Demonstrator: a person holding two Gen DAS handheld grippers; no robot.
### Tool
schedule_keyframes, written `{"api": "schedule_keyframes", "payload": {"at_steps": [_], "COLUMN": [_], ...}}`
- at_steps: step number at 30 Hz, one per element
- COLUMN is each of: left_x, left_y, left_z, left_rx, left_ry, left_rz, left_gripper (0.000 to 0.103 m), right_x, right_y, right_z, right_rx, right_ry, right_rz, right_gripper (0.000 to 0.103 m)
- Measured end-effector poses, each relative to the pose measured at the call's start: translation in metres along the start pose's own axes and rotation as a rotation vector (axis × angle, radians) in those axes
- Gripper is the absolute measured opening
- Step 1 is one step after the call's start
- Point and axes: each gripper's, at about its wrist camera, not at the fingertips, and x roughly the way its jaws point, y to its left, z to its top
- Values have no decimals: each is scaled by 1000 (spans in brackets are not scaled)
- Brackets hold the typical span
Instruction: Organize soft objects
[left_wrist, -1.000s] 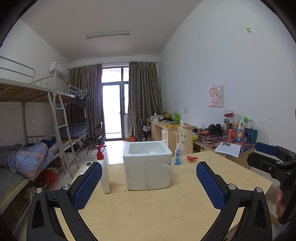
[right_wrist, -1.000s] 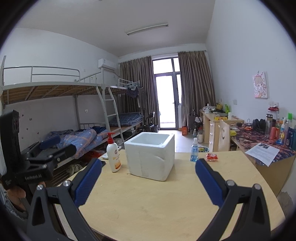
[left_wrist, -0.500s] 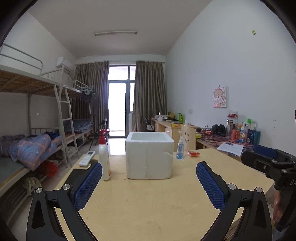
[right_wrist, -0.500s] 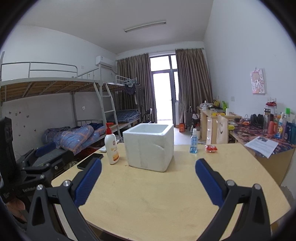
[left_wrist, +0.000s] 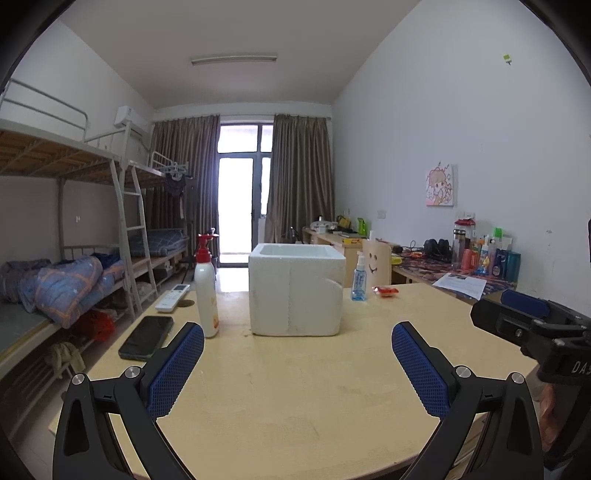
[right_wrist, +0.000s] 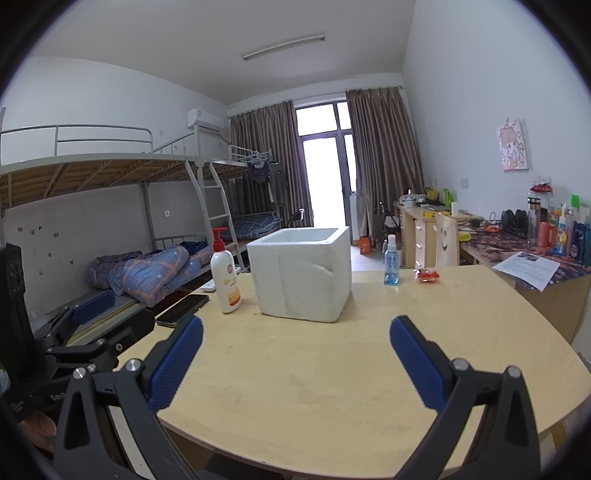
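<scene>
A white foam box (left_wrist: 297, 290) (right_wrist: 301, 273) stands open-topped in the middle of the light wooden table (left_wrist: 295, 387) (right_wrist: 332, 369). A small red packet (left_wrist: 385, 291) (right_wrist: 426, 275) lies on the table to the right of the box, behind it. My left gripper (left_wrist: 297, 339) is open and empty, well short of the box. My right gripper (right_wrist: 295, 336) is open and empty too, level with the left one. Each gripper shows at the edge of the other's view. What is inside the box is hidden.
A white pump bottle with a red top (left_wrist: 206, 288) (right_wrist: 225, 273) stands left of the box. A dark phone (left_wrist: 147, 336) (right_wrist: 183, 304) and a white remote (left_wrist: 171, 297) lie near the left edge. A blue spray bottle (left_wrist: 359, 276) (right_wrist: 391, 260) stands right of the box. Bunk beds (left_wrist: 55, 258) line the left wall, cluttered desks (right_wrist: 535, 251) the right.
Both views have dropped lower and now look more level across the table; the box top is seen less from above. The phone has come into the left wrist view. Both grippers stay open.
</scene>
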Motion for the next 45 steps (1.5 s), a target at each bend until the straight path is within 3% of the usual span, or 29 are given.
{"api": "schedule_keyframes", "payload": {"at_steps": [11,29,45], "left_x": [-12,-32,-24], "left_y": [-7,-8,-9], "left_z": [-18,-16,-16], "left_rx": [6,27,32], "left_ry": [-1,2,23], "left_rz": [-23,-7,8], "left_gripper": [102,102,102], "right_x": [-16,-27,-23], "right_y": [2,8,8], "right_z": [-21,-20,-24], "right_rx": [0,-24,-23], "right_ry": [-52,-58,-50], "right_rz": [-87,-104,-118], "right_gripper": [102,102,102]}}
